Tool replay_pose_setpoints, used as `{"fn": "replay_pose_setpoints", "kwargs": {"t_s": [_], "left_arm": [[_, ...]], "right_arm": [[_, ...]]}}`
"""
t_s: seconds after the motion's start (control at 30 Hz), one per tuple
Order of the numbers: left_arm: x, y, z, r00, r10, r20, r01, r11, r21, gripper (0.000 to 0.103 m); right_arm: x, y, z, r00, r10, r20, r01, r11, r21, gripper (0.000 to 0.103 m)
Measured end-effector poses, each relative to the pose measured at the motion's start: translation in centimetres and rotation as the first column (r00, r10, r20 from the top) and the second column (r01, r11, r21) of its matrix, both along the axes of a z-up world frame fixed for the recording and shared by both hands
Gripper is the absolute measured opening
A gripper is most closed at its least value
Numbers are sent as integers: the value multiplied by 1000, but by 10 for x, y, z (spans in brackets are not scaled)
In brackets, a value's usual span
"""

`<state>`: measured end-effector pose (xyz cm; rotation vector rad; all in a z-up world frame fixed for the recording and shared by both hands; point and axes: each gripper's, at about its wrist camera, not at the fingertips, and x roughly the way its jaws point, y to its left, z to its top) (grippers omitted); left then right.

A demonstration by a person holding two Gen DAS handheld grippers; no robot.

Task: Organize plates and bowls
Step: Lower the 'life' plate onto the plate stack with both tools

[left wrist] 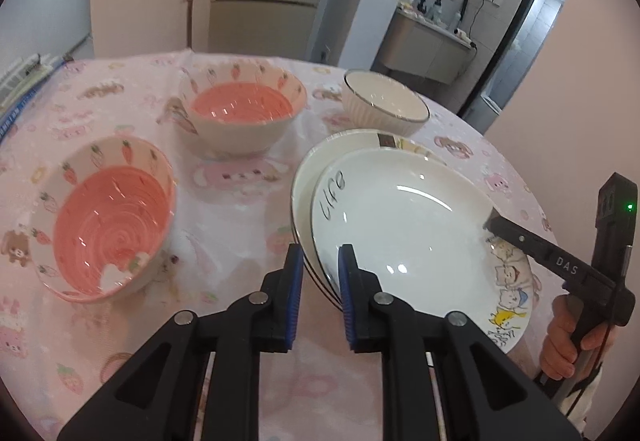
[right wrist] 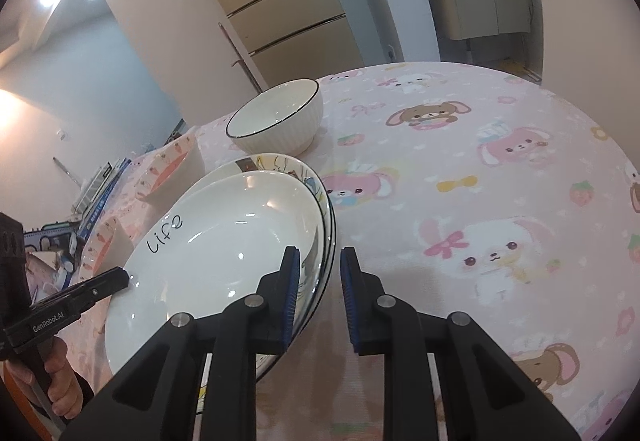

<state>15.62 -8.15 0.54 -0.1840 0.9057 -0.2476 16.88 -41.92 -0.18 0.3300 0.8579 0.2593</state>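
A white plate marked "Life" (left wrist: 404, 217) lies on a stack of plates with a cartoon-printed plate beneath (left wrist: 508, 281); the top plate also shows in the right wrist view (right wrist: 224, 241). My left gripper (left wrist: 319, 261) is open, its jaws straddling the stack's left rim. My right gripper (right wrist: 320, 265) is open, its jaws straddling the stack's right rim. Two pink carrot bowls (left wrist: 108, 217) (left wrist: 244, 109) and a white ribbed bowl (left wrist: 384, 105) stand on the table; the ribbed bowl also shows in the right wrist view (right wrist: 280, 117).
The round table has a pink cartoon tablecloth (right wrist: 480, 201). Books or papers (left wrist: 24, 81) lie at its far left edge. A fridge (right wrist: 280, 1) and a counter stand behind the table.
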Motion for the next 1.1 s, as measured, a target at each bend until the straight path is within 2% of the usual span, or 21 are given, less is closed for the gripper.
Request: {"fn": "replay_pose_setpoints", "kwargs": {"t_s": [0.13, 0.23, 0.27, 0.3, 0.37, 0.47, 0.57, 0.67, 0.73, 0.83, 0.97, 1.0, 1.1], "left_arm": [[-3, 5, 6, 999, 8, 45, -7, 1000, -23, 15], [-16, -1, 18, 990, 6, 144, -5, 1000, -5, 15], [-23, -4, 23, 986, -2, 166, 1, 1000, 9, 21], [-32, -8, 25, 986, -15, 166, 11, 1000, 27, 33], [-48, -13, 26, 990, -36, 140, 26, 997, 69, 43], [-67, -14, 25, 990, -41, 136, 33, 998, 61, 43], [-64, -16, 18, 996, -34, 86, 34, 999, 6, 43], [-49, -16, 5, 998, -54, -19, 53, 996, -77, 47], [-41, -13, 2, 998, -37, -50, 31, 993, -111, 46], [-32, -13, -2, 996, -32, -78, 21, 991, -134, 45], [-22, -12, -13, 991, -33, -128, 7, 981, -192, 30], [-20, -14, -12, 992, -32, -125, 8, 982, -189, 27], [-21, -16, -12, 992, -18, -124, -2, 987, -161, 25]], "right_arm": [[-3, -7, 5, 999, -32, 21, 32, 999, 13, 22], [-14, -12, 17, 995, -45, 93, 40, 998, 57, 22], [-20, -12, 22, 993, -41, 111, 36, 998, 54, 22], [-30, -9, 26, 993, -36, 115, 32, 999, 37, 22], [-48, 1, 32, 994, 14, 110, -14, 1000, 0, 22], [-75, 12, 34, 994, 39, 106, -37, 999, -18, 22], [-83, 10, 30, 997, -15, 77, 13, 999, 35, 22], [-80, 5, 24, 996, -81, 23, 80, 996, 32, 27], [-76, -4, 21, 995, -101, -8, 102, 992, 81, 27], [-65, -8, 15, 996, -76, -36, 80, 986, 148, 27], [-49, -1, 5, 997, -31, -74, 44, 981, 189, 26], [-46, 1, 2, 996, -25, -83, 41, 981, 192, 22], [-41, 6, 1, 996, -35, -82, 48, 986, 157, 21]]}}
